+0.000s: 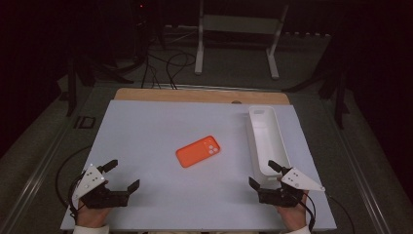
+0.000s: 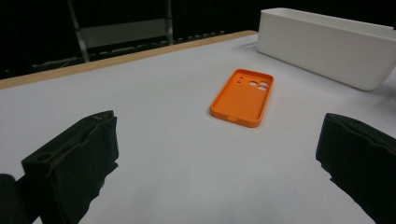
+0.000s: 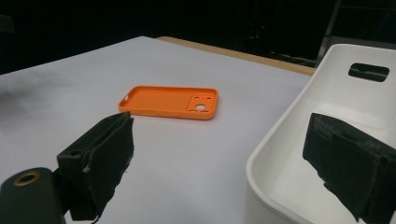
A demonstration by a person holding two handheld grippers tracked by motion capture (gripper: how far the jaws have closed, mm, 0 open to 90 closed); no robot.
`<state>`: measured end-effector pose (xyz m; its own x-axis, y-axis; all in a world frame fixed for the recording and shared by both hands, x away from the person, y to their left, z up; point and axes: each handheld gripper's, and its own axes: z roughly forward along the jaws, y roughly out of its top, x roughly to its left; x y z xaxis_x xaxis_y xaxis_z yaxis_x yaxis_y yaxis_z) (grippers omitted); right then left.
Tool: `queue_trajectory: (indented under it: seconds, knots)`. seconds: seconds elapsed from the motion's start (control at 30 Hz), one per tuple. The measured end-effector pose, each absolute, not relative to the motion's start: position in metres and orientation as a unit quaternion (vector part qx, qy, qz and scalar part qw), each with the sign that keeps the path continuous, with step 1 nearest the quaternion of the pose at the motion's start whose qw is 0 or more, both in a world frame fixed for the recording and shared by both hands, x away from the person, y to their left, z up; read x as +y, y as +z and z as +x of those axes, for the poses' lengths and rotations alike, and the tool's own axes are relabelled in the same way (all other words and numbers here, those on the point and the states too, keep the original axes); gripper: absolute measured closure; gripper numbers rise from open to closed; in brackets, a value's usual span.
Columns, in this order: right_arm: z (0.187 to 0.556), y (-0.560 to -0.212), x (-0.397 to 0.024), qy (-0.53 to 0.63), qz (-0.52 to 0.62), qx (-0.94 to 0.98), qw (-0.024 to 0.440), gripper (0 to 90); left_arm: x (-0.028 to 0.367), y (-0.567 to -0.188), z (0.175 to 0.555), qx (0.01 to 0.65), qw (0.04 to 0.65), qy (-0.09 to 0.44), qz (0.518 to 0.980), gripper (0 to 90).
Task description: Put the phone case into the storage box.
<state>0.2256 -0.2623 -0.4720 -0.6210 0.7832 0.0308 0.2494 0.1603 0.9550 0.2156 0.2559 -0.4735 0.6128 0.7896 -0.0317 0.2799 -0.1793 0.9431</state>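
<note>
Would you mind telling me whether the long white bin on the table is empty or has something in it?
Empty as far as visible: the white bin shows a bare inner floor and walls in the right gripper view; the orange phone case lies outside it on the table.

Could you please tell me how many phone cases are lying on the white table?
1. A single orange plastic phone case lies open side up near the middle of the white table, left of the long white plastic bin, whose visible interior looks empty.
</note>
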Motion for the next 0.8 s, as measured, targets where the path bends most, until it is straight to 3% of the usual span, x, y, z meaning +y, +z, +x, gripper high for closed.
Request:
queue_trajectory:
  seconds: [0.8]
  knots:
    - [0.2271,-0.4739,-0.2628,0.538,0.363,0.72,0.245,8.6,0.252,-0.4706,0.2167,0.368,0.524,0.248,0.727,0.0]
